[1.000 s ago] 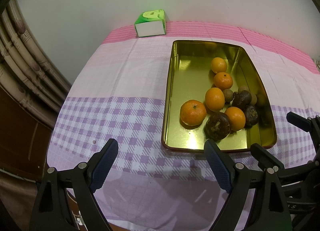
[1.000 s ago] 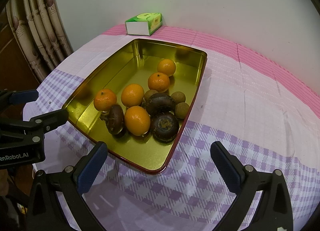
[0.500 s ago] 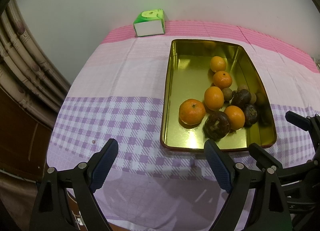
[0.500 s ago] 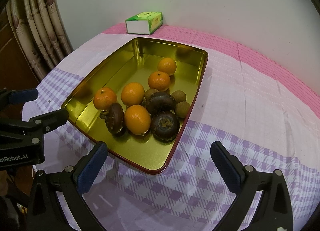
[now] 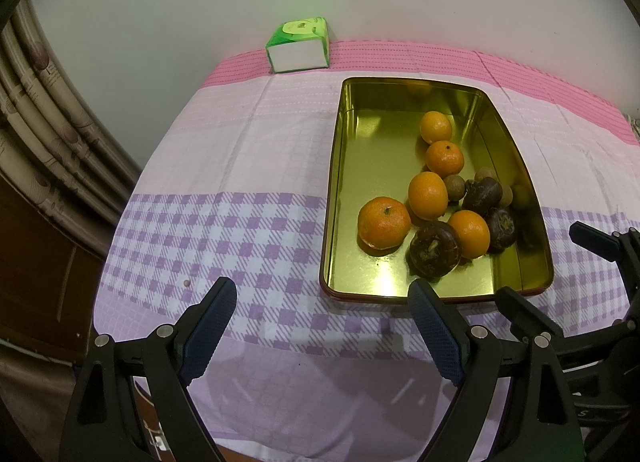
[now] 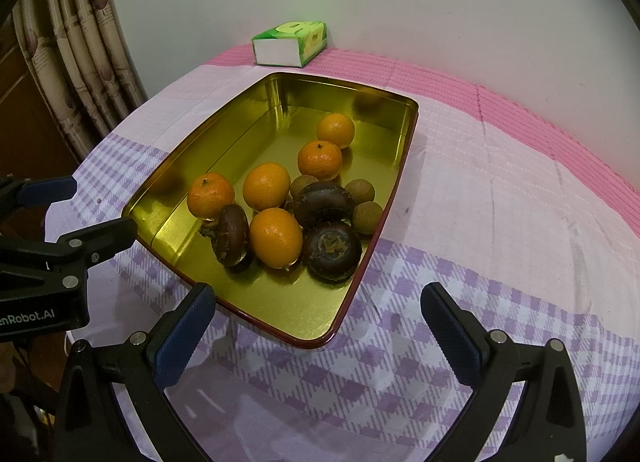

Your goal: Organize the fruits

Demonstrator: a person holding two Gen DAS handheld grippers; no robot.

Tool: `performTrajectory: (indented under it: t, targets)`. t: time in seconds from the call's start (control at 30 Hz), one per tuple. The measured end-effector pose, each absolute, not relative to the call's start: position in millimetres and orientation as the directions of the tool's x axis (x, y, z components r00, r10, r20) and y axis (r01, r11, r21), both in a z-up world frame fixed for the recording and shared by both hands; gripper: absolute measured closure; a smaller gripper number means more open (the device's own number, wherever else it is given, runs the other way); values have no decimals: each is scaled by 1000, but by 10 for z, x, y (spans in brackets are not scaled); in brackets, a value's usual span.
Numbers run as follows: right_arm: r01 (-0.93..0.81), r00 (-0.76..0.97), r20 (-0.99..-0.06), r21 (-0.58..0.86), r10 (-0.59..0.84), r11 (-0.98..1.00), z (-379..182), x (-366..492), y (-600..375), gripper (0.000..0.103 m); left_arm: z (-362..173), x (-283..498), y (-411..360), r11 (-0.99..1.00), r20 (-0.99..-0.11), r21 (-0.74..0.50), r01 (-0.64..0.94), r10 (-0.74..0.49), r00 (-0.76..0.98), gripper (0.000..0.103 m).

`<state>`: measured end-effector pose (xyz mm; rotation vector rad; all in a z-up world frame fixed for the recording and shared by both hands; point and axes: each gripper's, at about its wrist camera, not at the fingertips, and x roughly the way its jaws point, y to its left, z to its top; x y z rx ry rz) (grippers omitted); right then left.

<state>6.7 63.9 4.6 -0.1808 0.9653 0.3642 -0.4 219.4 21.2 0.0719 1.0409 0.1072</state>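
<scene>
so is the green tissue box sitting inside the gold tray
No, the green tissue box stands on the pink cloth by the wall, beyond the gold tray's far rim.

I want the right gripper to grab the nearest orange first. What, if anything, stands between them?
Only the tray's near rim lies between the open right gripper and the nearest orange. Dark fruits flank the orange closely on both sides, leaving little room for the gripper.
</scene>
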Motion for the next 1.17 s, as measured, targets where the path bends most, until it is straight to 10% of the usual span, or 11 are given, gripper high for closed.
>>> performTrajectory:
  t: [1.17]
  targets:
    - [-388,516,-825,14,230,922,83,59,643,2,194,4,2182,992,-858,113,-49,122,498,15]
